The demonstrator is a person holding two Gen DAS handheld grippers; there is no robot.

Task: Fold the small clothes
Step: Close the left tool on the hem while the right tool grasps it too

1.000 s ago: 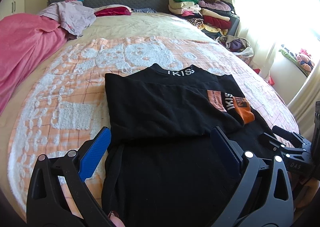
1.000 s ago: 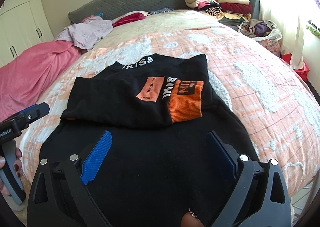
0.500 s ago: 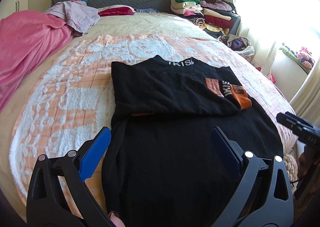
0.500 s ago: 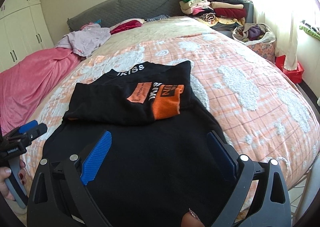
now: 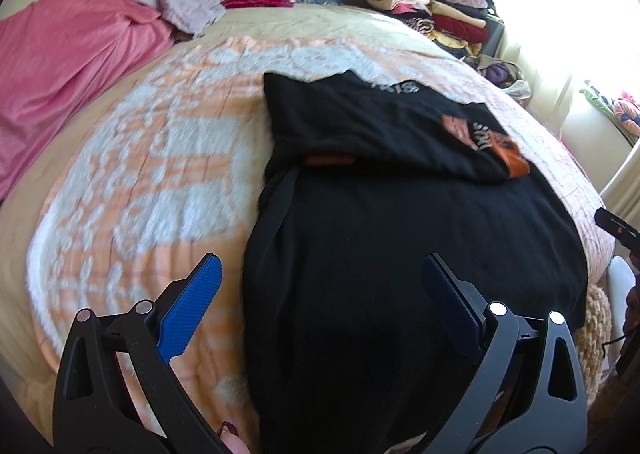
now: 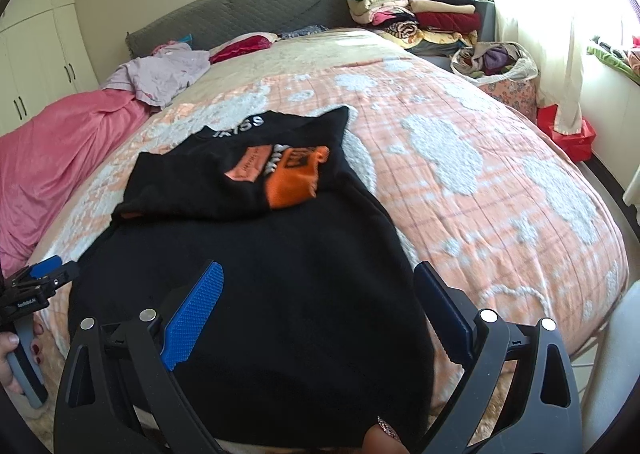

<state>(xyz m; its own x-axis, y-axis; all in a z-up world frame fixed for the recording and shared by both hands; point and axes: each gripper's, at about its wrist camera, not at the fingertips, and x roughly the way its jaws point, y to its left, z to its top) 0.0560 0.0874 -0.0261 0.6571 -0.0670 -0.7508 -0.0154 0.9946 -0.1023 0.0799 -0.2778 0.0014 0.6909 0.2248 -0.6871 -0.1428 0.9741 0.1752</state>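
Lying flat on the bed (image 6: 500, 182), the black garment (image 6: 256, 278) has its sleeves folded in across the chest and its hem draped at the near mattress edge. Soft, light knit: expect it to sag and drag, so take hold at the two hem corners. Left tongs (image 5: 322, 290) and right tongs (image 6: 318, 286) both stand open, holding nothing. The hem itself is cut off below both views; the left-wrist view is motion-blurred.
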